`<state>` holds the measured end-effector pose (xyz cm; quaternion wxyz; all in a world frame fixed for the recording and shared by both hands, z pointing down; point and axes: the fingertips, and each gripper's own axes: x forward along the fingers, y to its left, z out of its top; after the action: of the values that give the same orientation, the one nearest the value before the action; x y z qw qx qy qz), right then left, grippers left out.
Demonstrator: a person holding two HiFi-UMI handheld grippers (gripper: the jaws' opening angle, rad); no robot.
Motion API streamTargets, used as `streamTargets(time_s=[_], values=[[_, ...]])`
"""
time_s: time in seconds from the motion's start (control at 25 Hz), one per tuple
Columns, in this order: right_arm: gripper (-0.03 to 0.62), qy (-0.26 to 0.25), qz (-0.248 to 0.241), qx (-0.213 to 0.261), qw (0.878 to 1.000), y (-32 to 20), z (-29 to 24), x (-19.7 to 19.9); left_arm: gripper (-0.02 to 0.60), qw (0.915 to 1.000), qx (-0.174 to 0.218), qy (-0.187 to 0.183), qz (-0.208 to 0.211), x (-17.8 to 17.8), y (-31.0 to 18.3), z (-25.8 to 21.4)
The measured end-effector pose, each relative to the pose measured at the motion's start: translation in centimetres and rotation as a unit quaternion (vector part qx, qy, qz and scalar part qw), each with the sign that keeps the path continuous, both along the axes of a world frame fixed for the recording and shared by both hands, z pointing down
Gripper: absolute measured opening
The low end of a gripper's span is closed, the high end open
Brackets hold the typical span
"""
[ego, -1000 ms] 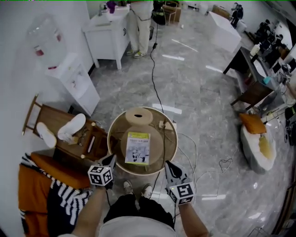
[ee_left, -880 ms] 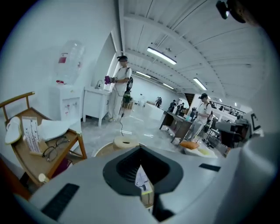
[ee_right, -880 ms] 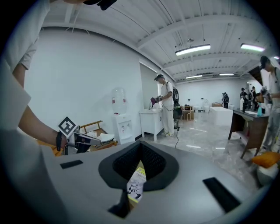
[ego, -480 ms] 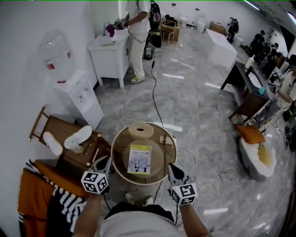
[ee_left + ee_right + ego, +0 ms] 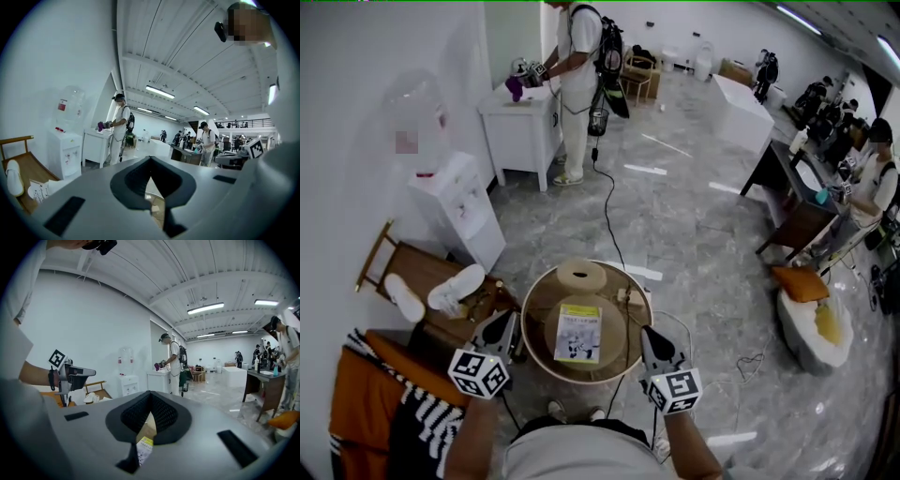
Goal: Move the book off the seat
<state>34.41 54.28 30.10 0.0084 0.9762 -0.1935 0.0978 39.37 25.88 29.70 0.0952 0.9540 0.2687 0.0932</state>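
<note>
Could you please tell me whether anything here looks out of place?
Yes. A book lies flat on the round seat, taking up the sitting spot. A black cable trails over the floor and seems to run across the seat's right side. A pair of white shoes rests on the wooden chair at left.

Print on the book (image 5: 578, 333) seems illegible.

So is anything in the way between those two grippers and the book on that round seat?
Nothing visible. The book lies flat on the seat with its top uncovered; the left gripper and right gripper hang by the seat's near edge, either side of it.
</note>
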Motion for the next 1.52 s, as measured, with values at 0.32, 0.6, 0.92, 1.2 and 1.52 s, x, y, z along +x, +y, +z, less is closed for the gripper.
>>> streamTargets(time_s=[0.32, 0.6, 0.92, 1.2, 1.52], values=[[0.021, 0.025, 0.020, -0.003, 0.999, 2.2, -2.6, 0.6, 0.017, 0.9980, -0.001, 0.064, -0.002, -0.5, -1.1, -6.0], [0.021, 0.027, 0.052, 0.000, 0.998, 4.8, -3.3, -0.2, 0.017, 0.9918, 0.010, 0.125, -0.026, -1.8, -1.9, -9.7], [0.021, 0.033, 0.079, 0.015, 0.996, 6.3, -4.6, -1.5, 0.017, 0.9914, -0.007, 0.116, -0.059, -3.9, -2.8, -9.1], [0.021, 0.050, 0.072, 0.021, 0.996, 4.8, -6.0, -0.4, 0.017, 0.9922, -0.008, 0.121, -0.030, -2.8, -0.7, -9.3], [0.021, 0.053, 0.058, 0.024, 0.997, 2.7, -6.1, -0.2, 0.017, 0.9913, 0.001, 0.126, -0.038, -3.0, -1.9, -9.5]])
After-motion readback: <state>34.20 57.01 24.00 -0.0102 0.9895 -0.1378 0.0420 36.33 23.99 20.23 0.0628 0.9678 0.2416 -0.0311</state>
